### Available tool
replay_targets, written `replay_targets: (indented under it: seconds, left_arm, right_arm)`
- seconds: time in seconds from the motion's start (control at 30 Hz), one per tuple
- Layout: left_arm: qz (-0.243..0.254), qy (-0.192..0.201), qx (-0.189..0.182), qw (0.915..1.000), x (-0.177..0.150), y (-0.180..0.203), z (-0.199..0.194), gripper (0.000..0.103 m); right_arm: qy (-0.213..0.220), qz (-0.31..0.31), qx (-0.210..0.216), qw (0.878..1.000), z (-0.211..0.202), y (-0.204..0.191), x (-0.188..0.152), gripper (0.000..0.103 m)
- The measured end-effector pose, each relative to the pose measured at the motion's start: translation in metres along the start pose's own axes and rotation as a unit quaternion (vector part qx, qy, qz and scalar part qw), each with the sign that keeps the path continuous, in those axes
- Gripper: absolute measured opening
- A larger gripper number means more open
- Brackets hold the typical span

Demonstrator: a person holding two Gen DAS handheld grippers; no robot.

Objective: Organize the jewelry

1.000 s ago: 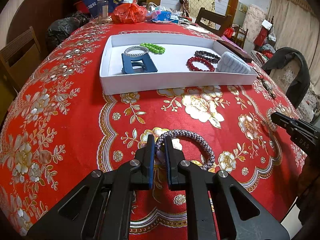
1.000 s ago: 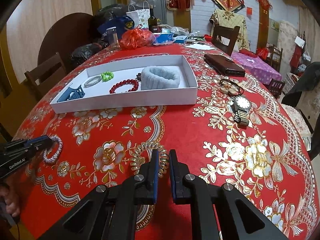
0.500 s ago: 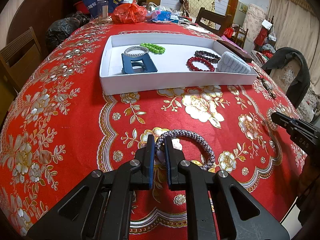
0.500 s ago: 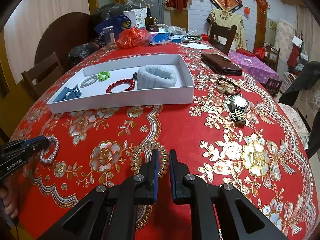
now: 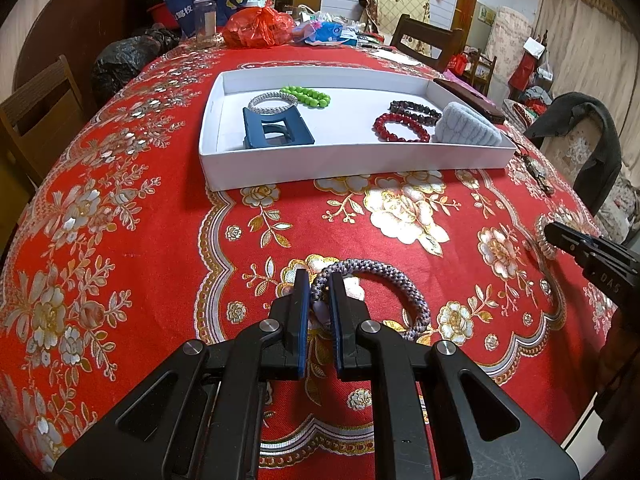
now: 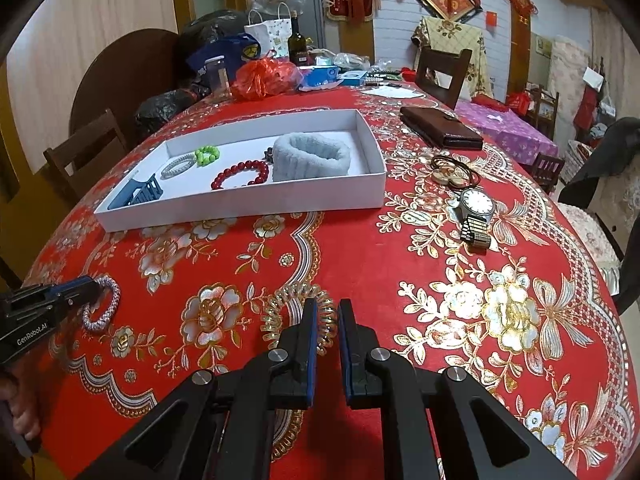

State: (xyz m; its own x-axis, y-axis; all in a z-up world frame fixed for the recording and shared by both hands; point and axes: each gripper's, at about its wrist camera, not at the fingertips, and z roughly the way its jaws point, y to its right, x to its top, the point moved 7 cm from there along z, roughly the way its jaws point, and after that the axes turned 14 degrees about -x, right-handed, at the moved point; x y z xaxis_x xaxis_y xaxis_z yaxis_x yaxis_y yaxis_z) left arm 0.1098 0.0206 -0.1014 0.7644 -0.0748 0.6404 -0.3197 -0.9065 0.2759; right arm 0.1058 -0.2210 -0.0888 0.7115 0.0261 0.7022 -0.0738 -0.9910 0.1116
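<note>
The left gripper [image 5: 318, 280] is pinching the near-left arc of a grey braided bracelet [image 5: 384, 280], its fingers [image 5: 301, 300] drawn narrow on the cord. The bracelet is lying flat on the red flowered worktop [image 5: 140, 240], on the near side of the white tray [image 5: 340, 168] and well apart from it.

The right gripper [image 6: 326, 312] is closing narrowly on a clear coiled hair tie [image 6: 288, 300], with the right side of the coil passing between its fingers [image 6: 309, 324]. The tie is resting on the worktop, also on the near side of the tray.

Inside the tray are lying a blue hair claw [image 5: 276, 130], a silver bracelet [image 5: 272, 102], a green bead bracelet [image 5: 306, 95], a red bead bracelet [image 5: 400, 126], a dark bead bracelet [image 5: 414, 109] and a pale blue fluffy band [image 6: 312, 154], the last sitting at the right end.

To the right of the tray, a wristwatch [image 6: 476, 210], a dark cord necklace [image 6: 454, 170] and a brown wallet [image 6: 440, 132] are sitting on the worktop outside it.
</note>
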Motion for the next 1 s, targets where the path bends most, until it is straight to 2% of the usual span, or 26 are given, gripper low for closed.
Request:
replay_targets:
  seconds: [0.5, 0.57, 0.63, 0.73, 0.9, 1.0]
  left_arm:
    - [-0.006, 0.004, -0.004, 1.0, 0.0, 0.0, 0.0, 0.007]
    - [-0.016, 0.001, -0.02, 0.9997, 0.001, 0.0, 0.0, 0.006]
    - [-0.025, 0.005, -0.031, 0.9992, 0.005, 0.002, -0.005, 0.006]
    - [-0.016, 0.022, -0.047, 0.9985, 0.021, 0.015, -0.015, 0.006]
    - [-0.003, 0.044, -0.077, 0.996, 0.052, 0.034, -0.026, 0.006]
    - [0.0, 0.054, -0.073, 0.9959, 0.077, 0.037, -0.021, 0.006]
  right_arm:
    - [0.007, -0.003, -0.009, 1.0, -0.001, 0.0, 0.001, 0.009]
    - [0.021, 0.0, -0.004, 1.0, -0.006, 0.001, 0.004, 0.009]
    - [0.014, 0.009, -0.004, 1.0, -0.004, 0.004, 0.009, 0.009]
    - [0.012, 0.043, 0.019, 0.999, -0.004, 0.01, 0.03, 0.009]
    - [0.036, 0.023, 0.032, 0.999, -0.007, -0.004, 0.069, 0.009]
    - [0.047, 0.012, 0.048, 0.998, -0.007, -0.02, 0.092, 0.009]
